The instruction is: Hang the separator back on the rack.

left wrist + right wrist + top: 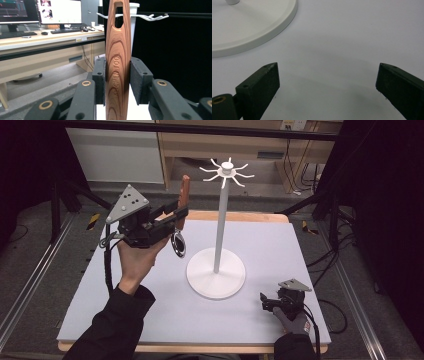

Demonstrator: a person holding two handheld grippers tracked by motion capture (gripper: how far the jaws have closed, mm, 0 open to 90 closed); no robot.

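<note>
Where the high view looks down on the pale desk [125, 320], the left gripper [177, 215] is raised above the desk's far left part, clamped on a wooden-handled kitchen tool [184, 195] held upright, its shiny metal head [178, 244] hanging below the jaws. Right of it stands a white hook stand [216, 275], a round base and thin pole with hooks [227, 170] fanning from the top. The right gripper [266, 301] rests low near the desk's near right corner.

In the left gripper view, both pads press the handle's [117, 62] flat sides at mid-length. Its upper end has a hanging slot [119, 15], with the stand's hooks [150, 17] just behind. The handle looks stiff, smooth and fairly light; the metal head probably pulls the lower end down, so a mid-handle grip seems sensible.

In the right gripper view, the jaws stand wide apart with nothing between them, over bare desk beside the stand's base [262, 27].
</note>
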